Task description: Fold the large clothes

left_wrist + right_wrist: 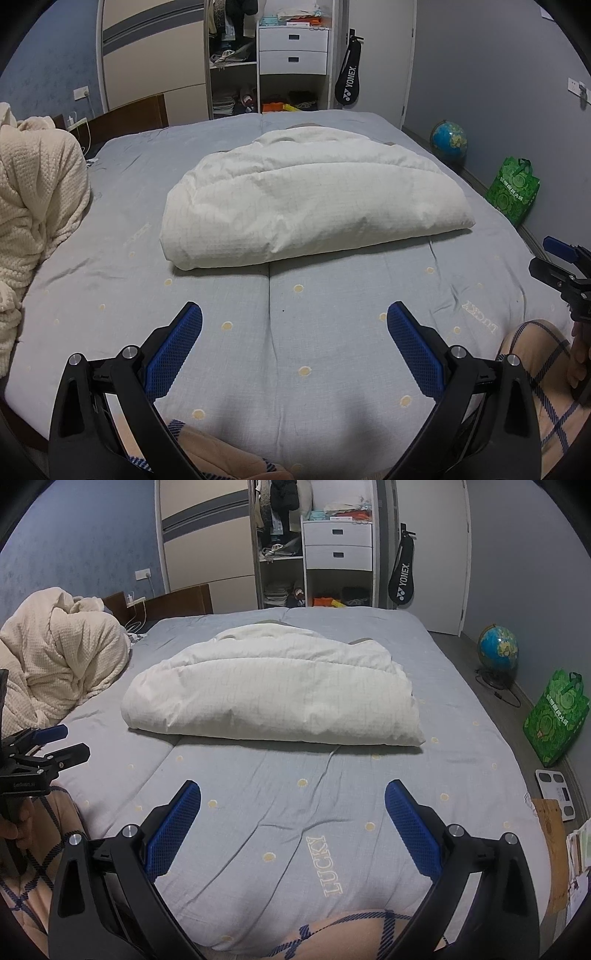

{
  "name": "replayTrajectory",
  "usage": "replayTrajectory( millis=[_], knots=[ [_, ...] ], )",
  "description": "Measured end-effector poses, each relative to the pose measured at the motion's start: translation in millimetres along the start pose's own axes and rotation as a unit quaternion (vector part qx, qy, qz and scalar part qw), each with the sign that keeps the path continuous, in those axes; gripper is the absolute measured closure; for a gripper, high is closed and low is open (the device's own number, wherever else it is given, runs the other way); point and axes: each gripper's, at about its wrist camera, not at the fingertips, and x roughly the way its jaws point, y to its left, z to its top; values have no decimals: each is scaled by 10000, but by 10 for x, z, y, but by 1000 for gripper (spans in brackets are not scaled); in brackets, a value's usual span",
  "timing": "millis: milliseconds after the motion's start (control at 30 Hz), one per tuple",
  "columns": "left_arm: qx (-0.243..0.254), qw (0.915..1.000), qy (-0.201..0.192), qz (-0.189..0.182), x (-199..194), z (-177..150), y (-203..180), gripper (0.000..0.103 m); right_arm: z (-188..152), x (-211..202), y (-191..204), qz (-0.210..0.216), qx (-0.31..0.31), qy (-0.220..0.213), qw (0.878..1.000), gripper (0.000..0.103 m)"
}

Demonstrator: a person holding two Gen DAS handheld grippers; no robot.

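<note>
A large white quilt lies folded into a thick bundle in the middle of the grey bed; it also shows in the right wrist view. My left gripper is open and empty, held above the near part of the bed, well short of the quilt. My right gripper is open and empty too, also short of the quilt. Each gripper shows at the edge of the other's view: the right one at the right, the left one at the left.
A cream knitted blanket is heaped at the bed's left side. An open wardrobe with white drawers stands behind the bed. A globe, a green bag and a scale sit on the floor at right.
</note>
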Motion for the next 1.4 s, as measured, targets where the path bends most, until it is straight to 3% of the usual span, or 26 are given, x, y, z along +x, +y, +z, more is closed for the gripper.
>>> replayTrajectory(
  millis=[1400],
  knots=[
    [-13, 10000, 5, 15, 10, -16, 10, 6, -10, 11, 9, -4, -20, 27, 10000, 8]
  ],
)
